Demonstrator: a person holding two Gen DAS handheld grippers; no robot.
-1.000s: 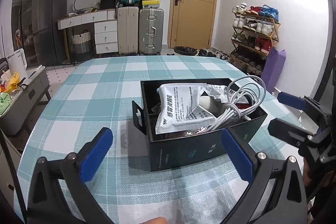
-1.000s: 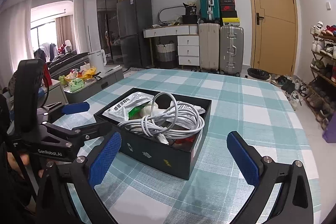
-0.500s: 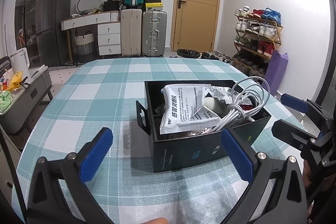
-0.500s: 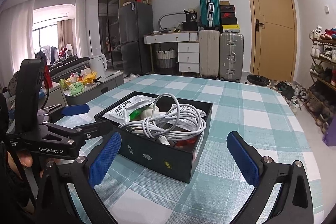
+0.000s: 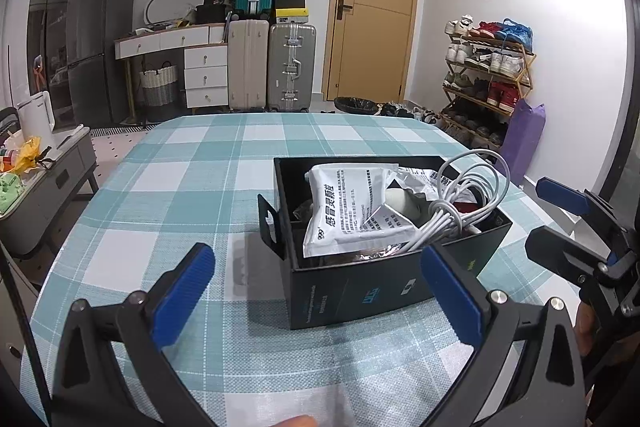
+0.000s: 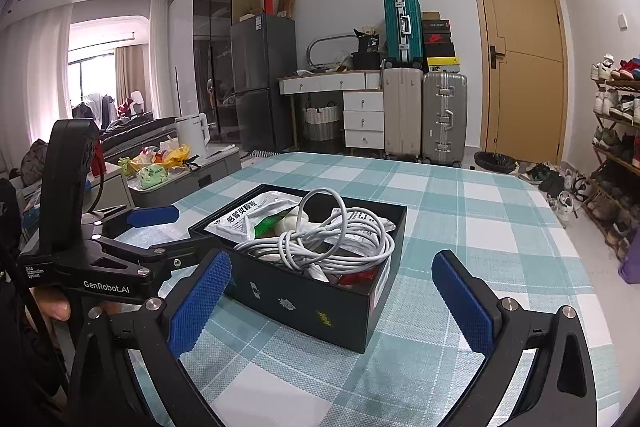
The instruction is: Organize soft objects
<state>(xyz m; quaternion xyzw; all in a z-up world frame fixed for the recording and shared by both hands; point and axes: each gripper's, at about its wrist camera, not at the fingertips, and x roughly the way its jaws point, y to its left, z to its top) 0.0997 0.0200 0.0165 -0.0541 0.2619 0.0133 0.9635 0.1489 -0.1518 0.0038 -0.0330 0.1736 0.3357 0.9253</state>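
You hold both grippers wide apart and empty — left gripper (image 5: 320, 291) near the black box (image 5: 360, 291), right gripper (image 6: 336, 297) near its other side — box on the checked tablecloth (image 5: 180, 187), white cable (image 6: 340, 243) and white packet (image 5: 344, 211) piled inside.

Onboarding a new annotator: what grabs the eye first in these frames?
The black box in the middle of the teal checked tablecloth, stuffed with a coiled white cable and white printed sachets. Next, the two open grippers with blue pads flanking it: left gripper at one side, right gripper at the other, both empty.
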